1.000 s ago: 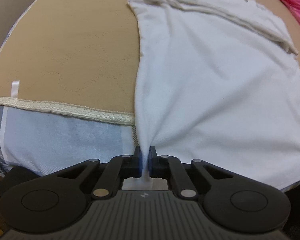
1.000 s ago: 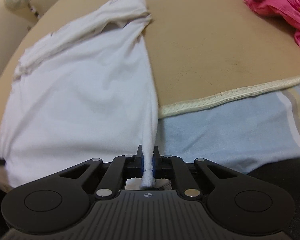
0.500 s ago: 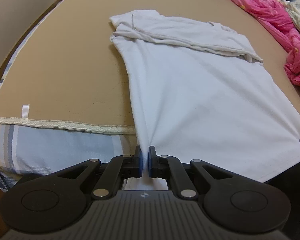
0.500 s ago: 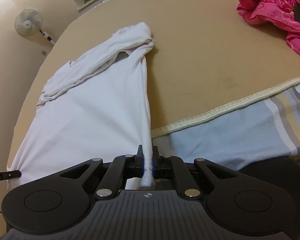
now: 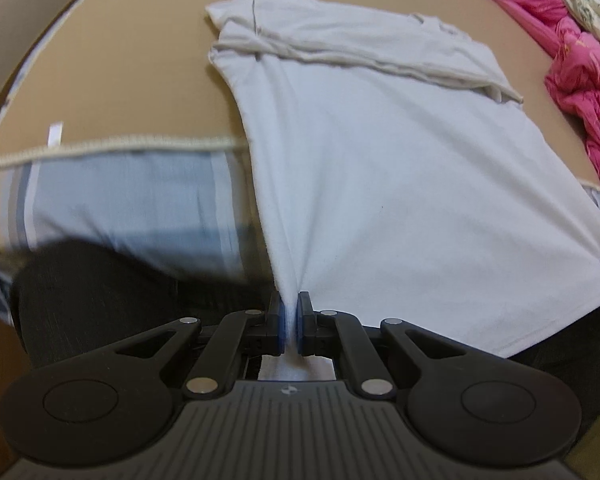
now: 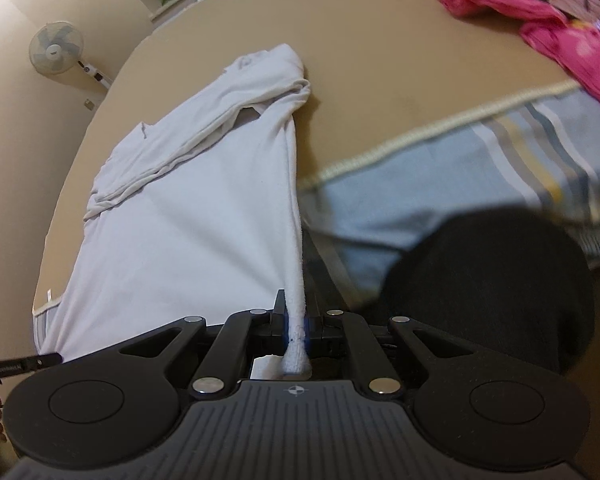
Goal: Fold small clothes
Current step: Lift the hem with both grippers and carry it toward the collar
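The soft, light white T-shirt (image 5: pixel 380 184) is stretched off the tan mattress's (image 5: pixel 112 80) edge, its hem corners clamped by the left gripper (image 5: pixel 288 326) and right gripper (image 6: pixel 296 326), best gripped there.

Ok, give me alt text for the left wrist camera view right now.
The left gripper is clamped on the near corner of a white shirt, pulling it taut off the edge of a tan-covered bed. The shirt's far end is folded over, with pink bedding at right.
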A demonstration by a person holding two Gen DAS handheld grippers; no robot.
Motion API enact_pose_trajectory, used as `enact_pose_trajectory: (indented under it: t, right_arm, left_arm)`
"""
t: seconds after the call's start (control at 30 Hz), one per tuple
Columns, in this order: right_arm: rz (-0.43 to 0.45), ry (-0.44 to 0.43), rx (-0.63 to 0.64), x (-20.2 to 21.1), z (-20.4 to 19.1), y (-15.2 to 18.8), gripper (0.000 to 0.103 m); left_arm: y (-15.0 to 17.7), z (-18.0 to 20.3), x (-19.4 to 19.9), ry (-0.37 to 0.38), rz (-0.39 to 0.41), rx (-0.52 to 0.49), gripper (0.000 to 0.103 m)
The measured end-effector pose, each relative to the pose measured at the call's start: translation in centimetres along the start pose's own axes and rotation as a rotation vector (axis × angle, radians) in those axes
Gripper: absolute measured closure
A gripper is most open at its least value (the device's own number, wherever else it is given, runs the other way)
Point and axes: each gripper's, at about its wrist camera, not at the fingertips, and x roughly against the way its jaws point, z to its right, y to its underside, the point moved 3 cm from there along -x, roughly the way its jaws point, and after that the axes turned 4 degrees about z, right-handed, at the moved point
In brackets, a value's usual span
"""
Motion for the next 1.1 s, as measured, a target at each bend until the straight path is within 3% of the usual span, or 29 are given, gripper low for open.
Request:
enact_pose_trajectory:
  t: [0.13, 0.3, 0.4, 0.53, 0.6, 0.63, 0.7, 0.73, 0.8, 0.9, 0.97, 1.1]
  right_arm:
    - [-0.040, 0.021, -0.017, -0.4, 0.3, 0.3, 0.097]
    - [-0.002, 0.041, 0.010, -0.4, -1.1, -3.9, 0.097]
    - [0.013, 0.031, 0.034, -1.3, -2.9, -8.9, 0.097]
    - [-0.008, 0.029, 0.074, -5.8, -6.7, -18.1, 0.097]
    - [-0.001, 0.041, 0.048, -9.9, -8.8, -24.2, 0.096]
    - [0.009, 0.048, 0.023, -12.0, -9.4, -26.7, 0.092]
    - [0.022, 0.099, -0.007, -15.5, -10.1, -30.8, 0.054]
    - [0.047, 0.123, -0.026, -16.4, -10.2, -32.0, 0.037]
    - [0.111, 0.092, -0.021, -16.7, -10.1, -32.7, 0.039]
    - [0.171, -0.009, 0.052, -16.4, -9.3, -31.0, 0.039]
    - [0.186, -0.016, 0.133, -17.1, -8.7, -29.3, 0.041]
    - [0.144, 0.041, 0.242, -20.6, -7.8, -26.7, 0.049]
  left_arm:
    - [-0.5, -0.1, -0.1, -0.002, -0.026, 0.012, 0.097]
    - [-5.4, -0.9, 1.5, 0.038, -0.031, 0.106, 0.097]
    - [-10.9, -1.6, 2.2, 0.079, -0.003, 0.143, 0.097]
    - [-21.1, -3.5, 0.3, 0.075, 0.005, 0.255, 0.096]
    - [-27.2, -5.5, -2.3, 0.024, 0.038, 0.358, 0.082]
    - [-30.1, -6.7, -3.8, -0.026, 0.061, 0.407, 0.056]
    - [-34.7, -8.8, -6.1, -0.099, 0.085, 0.438, 0.020]
    - [-36.1, -9.8, -6.6, -0.137, 0.103, 0.474, 0.020]
    - [-37.3, -11.1, -7.0, -0.141, 0.148, 0.503, 0.020]
    - [-36.6, -11.2, -7.9, -0.058, 0.196, 0.438, 0.020]
    - [-35.3, -10.0, -9.1, -0.044, 0.213, 0.345, 0.020]
    - [-32.9, -6.7, -12.7, -0.021, 0.174, 0.180, 0.020]
